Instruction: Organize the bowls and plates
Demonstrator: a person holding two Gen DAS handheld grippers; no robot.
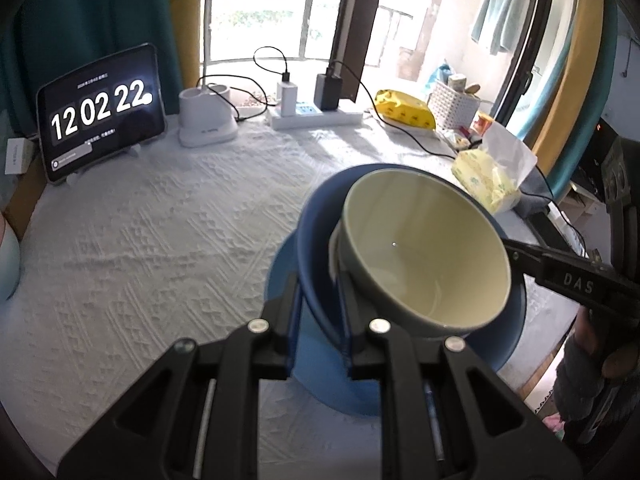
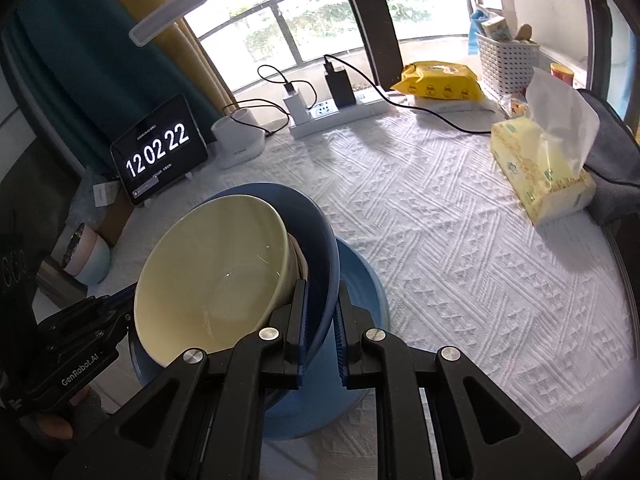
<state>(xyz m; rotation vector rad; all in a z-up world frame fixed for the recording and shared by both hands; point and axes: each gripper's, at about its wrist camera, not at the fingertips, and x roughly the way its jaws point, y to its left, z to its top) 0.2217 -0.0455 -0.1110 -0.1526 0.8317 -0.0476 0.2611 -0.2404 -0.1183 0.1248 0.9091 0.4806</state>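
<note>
A dark blue bowl (image 1: 316, 248) holds a cream bowl (image 1: 424, 252) with a grey-green outside, and a white dish edge shows between them. This nested stack is tilted above a light blue plate (image 1: 316, 364) on the white cloth. My left gripper (image 1: 320, 292) is shut on the dark blue bowl's rim. My right gripper (image 2: 322, 312) is shut on the opposite rim of the dark blue bowl (image 2: 320, 240), next to the cream bowl (image 2: 216, 272), over the light blue plate (image 2: 360, 280). Each gripper shows in the other's view, right gripper (image 1: 520, 254) and left gripper (image 2: 116, 316).
On the white tablecloth (image 1: 140, 248) stand a tablet clock (image 1: 100, 110), a white lamp base (image 1: 206, 120), a power strip with chargers (image 1: 316, 114), a yellow wipes pack (image 1: 404, 110), a white basket (image 1: 452, 104) and a tissue box (image 2: 540, 172). Cups (image 2: 88, 256) sit off the table's left.
</note>
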